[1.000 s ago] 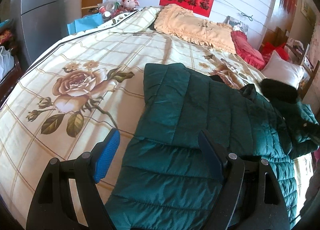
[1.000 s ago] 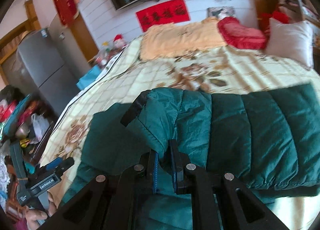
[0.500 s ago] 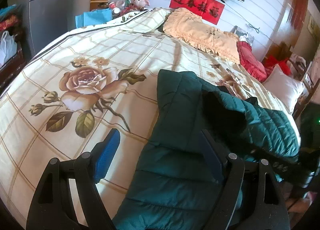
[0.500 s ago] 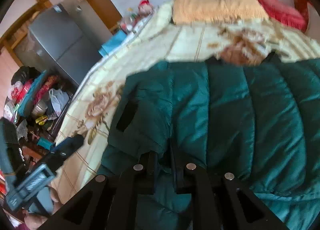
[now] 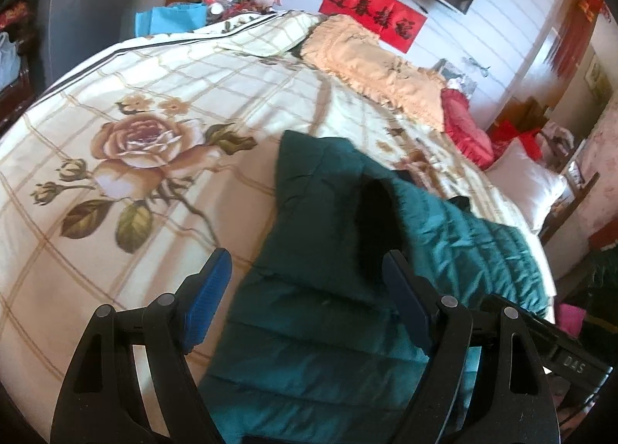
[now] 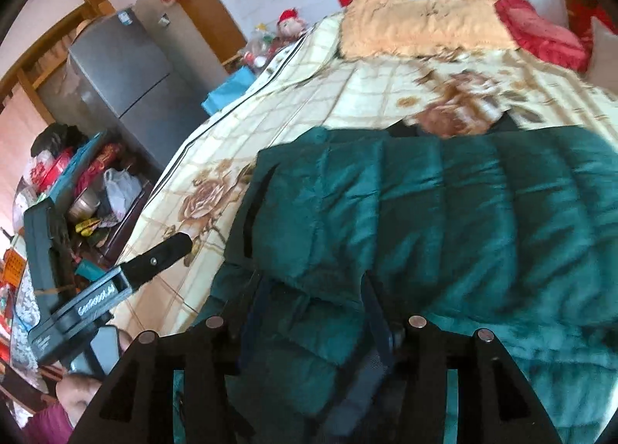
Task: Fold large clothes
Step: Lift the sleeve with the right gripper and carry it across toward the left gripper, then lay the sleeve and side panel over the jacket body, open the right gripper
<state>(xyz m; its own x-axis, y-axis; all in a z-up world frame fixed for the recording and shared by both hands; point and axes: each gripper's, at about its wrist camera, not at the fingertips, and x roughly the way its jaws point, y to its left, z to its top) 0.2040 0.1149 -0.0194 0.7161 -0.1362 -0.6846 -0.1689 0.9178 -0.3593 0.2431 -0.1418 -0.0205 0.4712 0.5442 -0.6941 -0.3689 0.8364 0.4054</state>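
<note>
A dark green quilted puffer jacket (image 6: 444, 220) lies on the bed with a cream checked bedspread printed with large brown roses (image 5: 162, 123), toward the near side; in the right wrist view it fills the frame from about 9 o'clock round to 5 o'clock, with one padded panel folded over on top of the lower layer. The right tongs (image 6: 313, 308) point down at the near edge of that folded panel at 6 o'clock; their jaws are opening, and a fold of green fabric sits in the gap between them, though motion blur hides whether the pads still touch it. The left tongs (image 5: 305, 281) hang over the jacket's left edge at 6 o'clock in the left wrist view, spread wide with blue pads (image 5: 208, 289) showing, gripping nothing; one finger is over the bedspread, the other over the green fabric. Seen from the right wrist camera, the left tongs come in at 8 o'clock beside the bed edge, with a bit of the person's hand (image 6: 81, 393) below. At the head of the bed, around 12 o'clock, lie a frilled peach-coloured pillow (image 5: 378, 65), a red ruffled cushion (image 5: 463, 127) at 2 o'clock and a white pillow (image 5: 529, 185) beside it. A red banner with black characters (image 5: 372, 15) hangs on the white wall behind.
</note>
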